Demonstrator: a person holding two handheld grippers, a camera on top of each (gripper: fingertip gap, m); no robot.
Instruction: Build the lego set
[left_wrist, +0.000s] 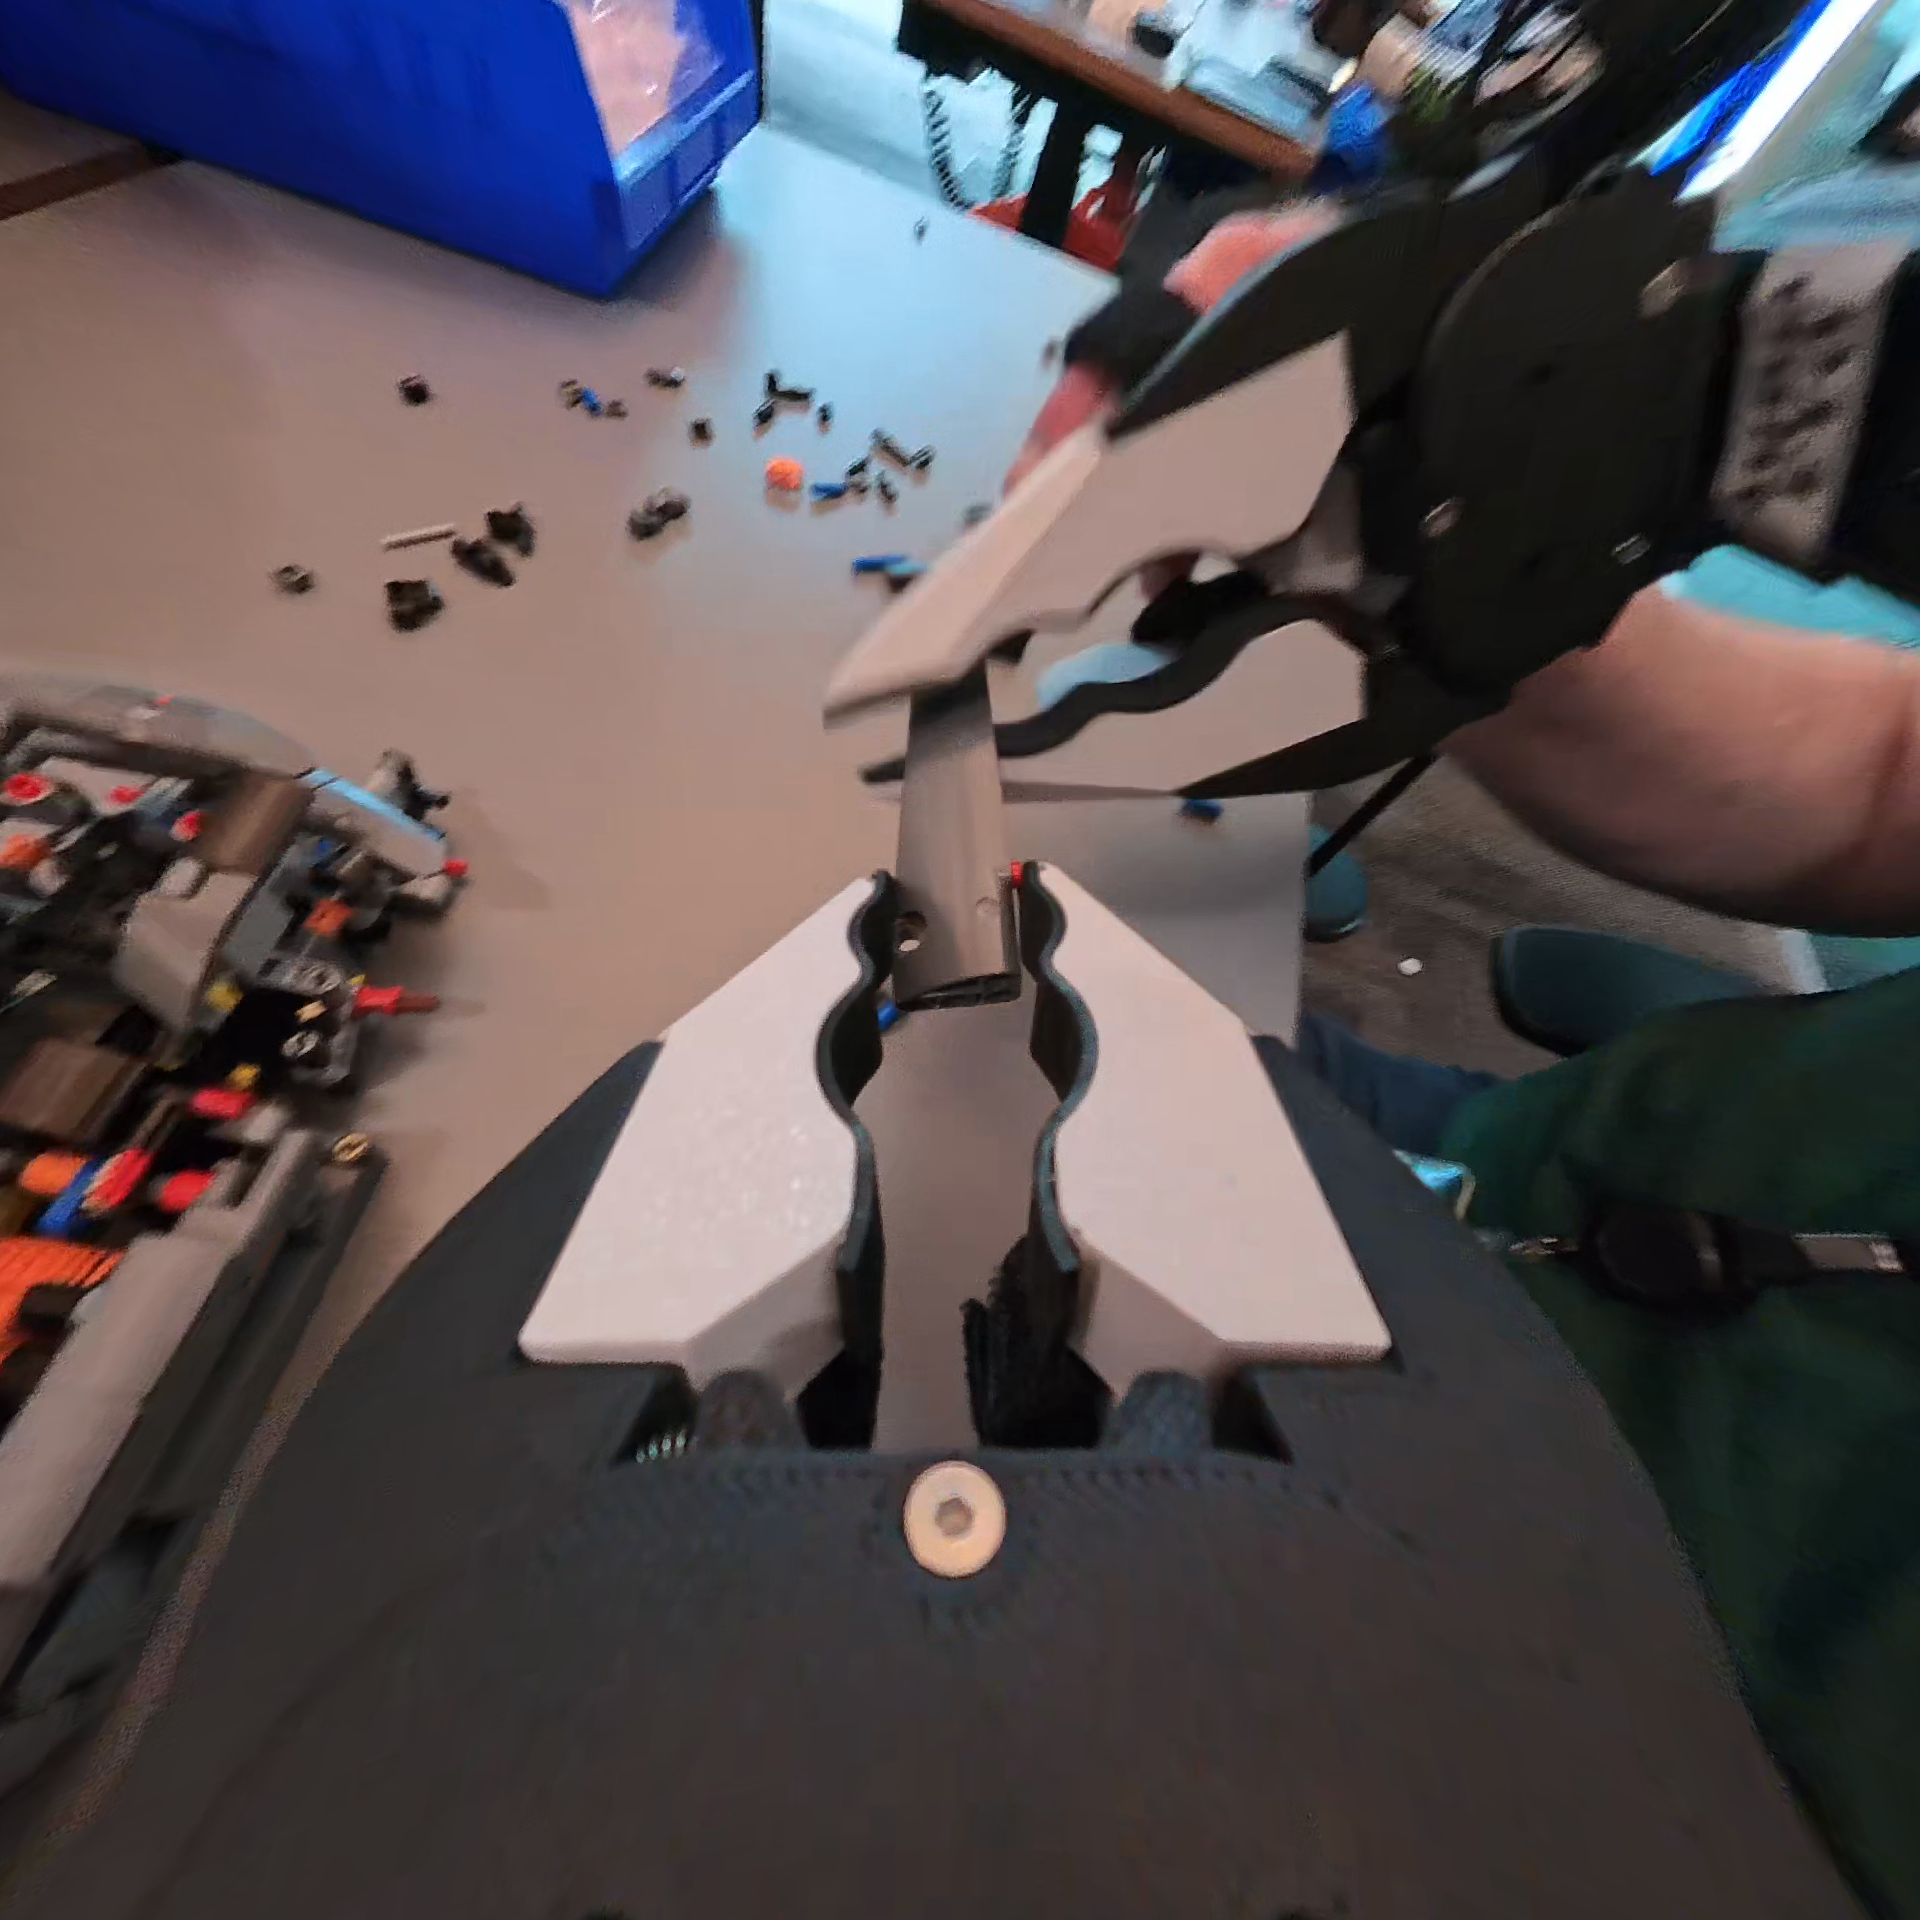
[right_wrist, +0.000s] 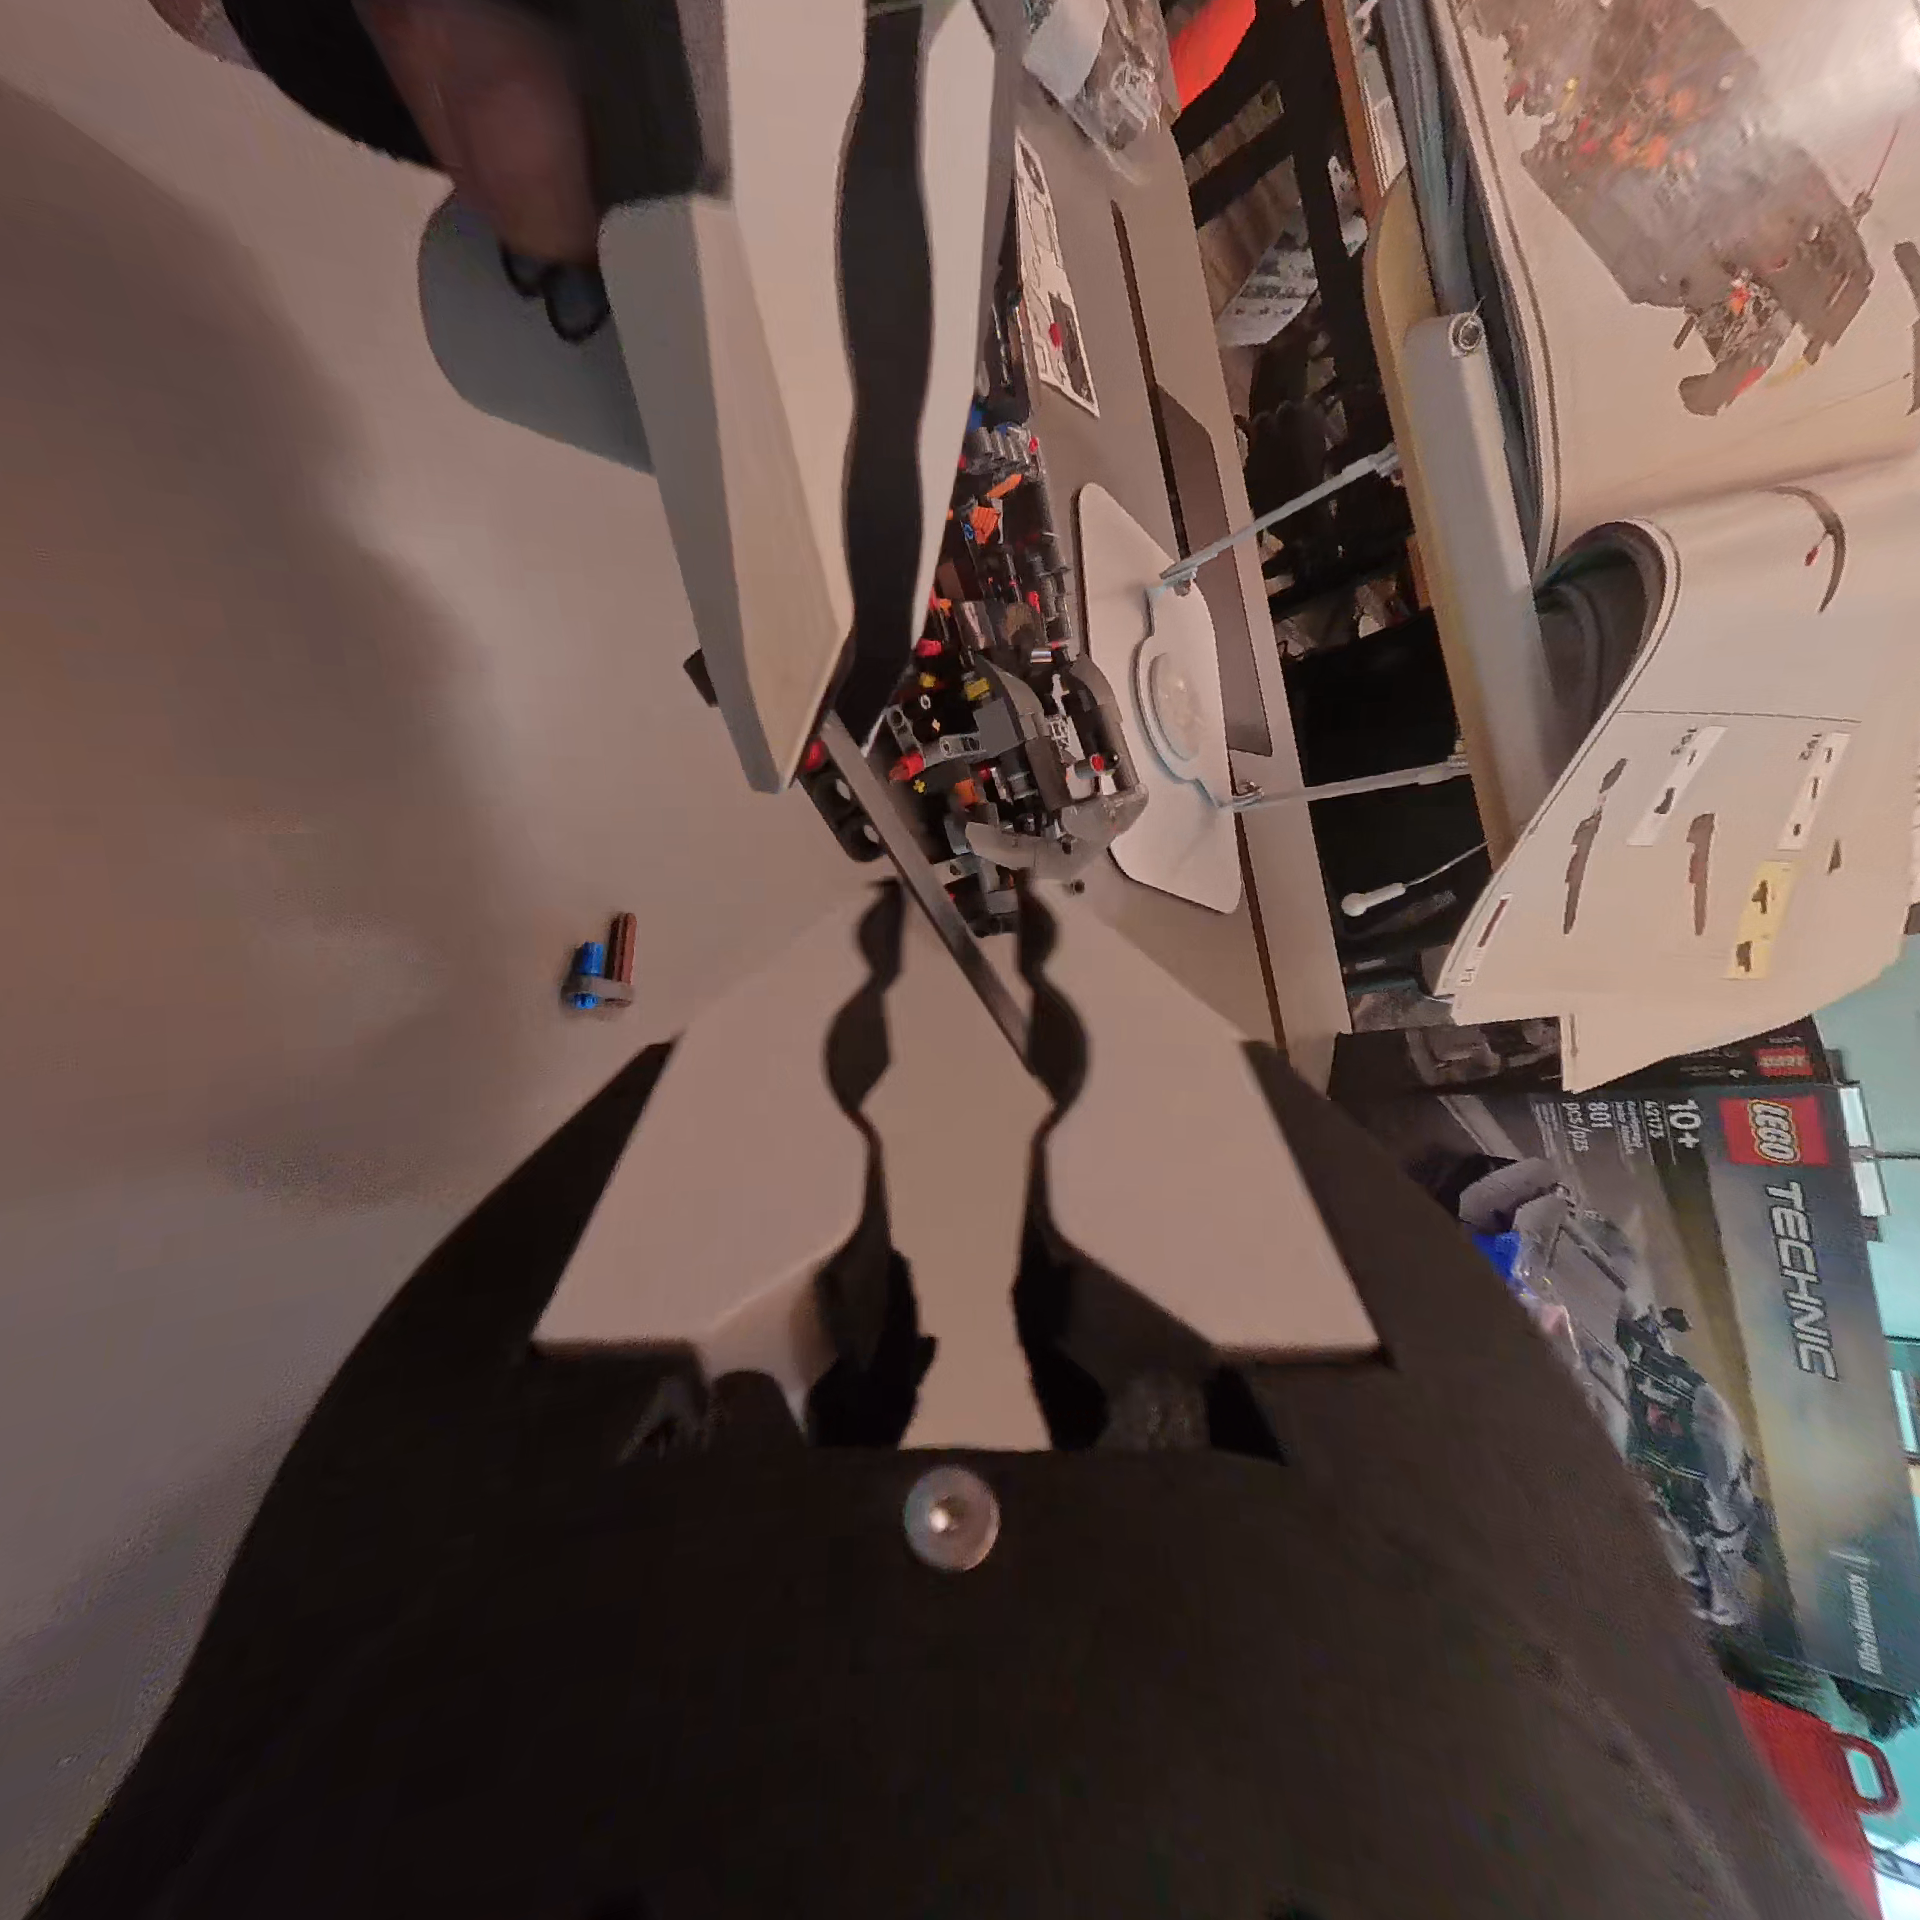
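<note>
My left gripper (left_wrist: 951, 883) is shut on the near end of a long dark grey Lego panel (left_wrist: 951, 821), which carries a small red pin (left_wrist: 1013, 876) at its side. My right gripper (left_wrist: 857, 743) comes in from the right, its jaws around the panel's far end. In the right wrist view the panel (right_wrist: 966, 956) shows edge-on, slanting across the narrow gap of my right gripper (right_wrist: 961, 899) and touching one pad. Whether the right gripper clamps the panel I cannot tell. The left gripper (right_wrist: 831, 743) reaches down from the top. The partly built model (left_wrist: 208, 935) (right_wrist: 1018, 748) sits on the table.
Several small loose pieces (left_wrist: 665, 509) lie scattered on the grey table (left_wrist: 623, 675), with a blue bin (left_wrist: 416, 125) behind them. A small blue and brown piece (right_wrist: 603, 971) lies alone. An open instruction booklet (right_wrist: 1662, 831) and the set's box (right_wrist: 1714, 1351) are off to the side. A person's forearm (left_wrist: 1662, 779) is behind the right gripper. Only a small space, under 4 cm, lies between the two pairs of fingers.
</note>
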